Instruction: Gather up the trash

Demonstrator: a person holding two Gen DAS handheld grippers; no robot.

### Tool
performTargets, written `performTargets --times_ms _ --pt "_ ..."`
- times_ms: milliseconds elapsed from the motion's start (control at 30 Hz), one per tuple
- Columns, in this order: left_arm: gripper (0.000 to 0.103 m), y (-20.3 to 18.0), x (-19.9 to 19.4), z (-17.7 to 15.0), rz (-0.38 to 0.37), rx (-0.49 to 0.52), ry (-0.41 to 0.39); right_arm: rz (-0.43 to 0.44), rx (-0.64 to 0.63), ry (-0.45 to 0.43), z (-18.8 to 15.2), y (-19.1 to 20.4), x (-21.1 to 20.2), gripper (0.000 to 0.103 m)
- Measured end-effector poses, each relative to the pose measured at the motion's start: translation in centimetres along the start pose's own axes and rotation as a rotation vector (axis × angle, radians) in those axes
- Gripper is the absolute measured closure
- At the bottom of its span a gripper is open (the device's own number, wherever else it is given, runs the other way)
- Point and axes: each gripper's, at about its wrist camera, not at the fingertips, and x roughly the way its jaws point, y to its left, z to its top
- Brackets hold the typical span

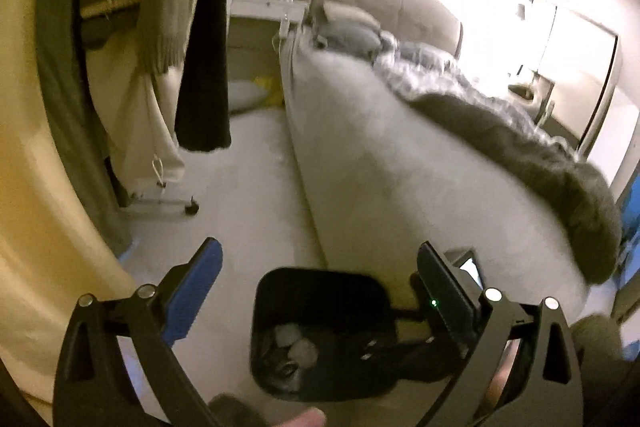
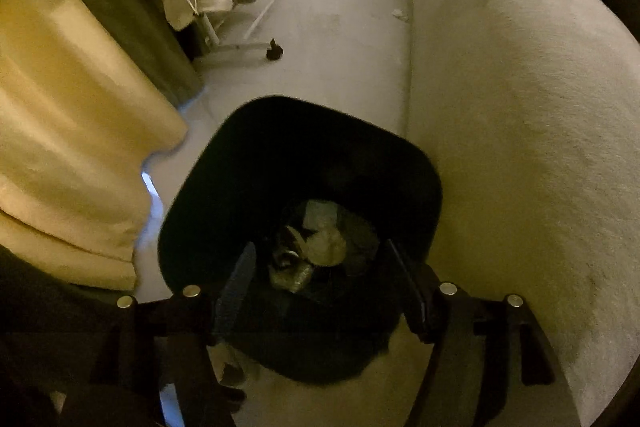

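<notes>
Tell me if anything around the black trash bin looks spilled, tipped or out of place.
Nothing stands out. The black trash bin stands upright on the floor beside the bed, with crumpled trash inside it. One small pale scrap lies on the floor by the bed farther back.

Blown-out window (image 1: 520,7) glare, dim blurry fisheye views

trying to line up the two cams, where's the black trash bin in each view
Left wrist view: the black trash bin sits at bottom centre, between the open fingers, crumpled trash inside.
Right wrist view: it fills the lower centre, rim nearest the bed, with the right gripper open just above the trash.
Shared landmark: the rack's black caster wheel on the floor beyond the bin.
</notes>
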Motion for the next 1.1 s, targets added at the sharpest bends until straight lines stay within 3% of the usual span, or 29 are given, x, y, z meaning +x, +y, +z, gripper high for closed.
performTargets --times_ms 200,567,833,1100 --pt "0.003 -2.7 -3.1 1.0 0.032 0.069 -0.107 0.013 0.016 -0.136 -0.1 -0.3 -5.2 0.035" --pt "0.003 -6.6 -5.4 0.2 0.051 0.122 -0.156 -0.037 0.125 -0.406 -3.0 -5.3 -17.6 0.007" --pt "0.003 -7.8 -6.7 0.5 0.061 0.133 -0.21 -0.211 0.106 -0.568 -6.7 -8.5 -25.8 0.004" --pt "0.003 -8.0 -6.7 1.3 0.072 0.147 -0.217 -0.341 0.157 -0.651 -10.6 -13.2 -29.5 0.003"
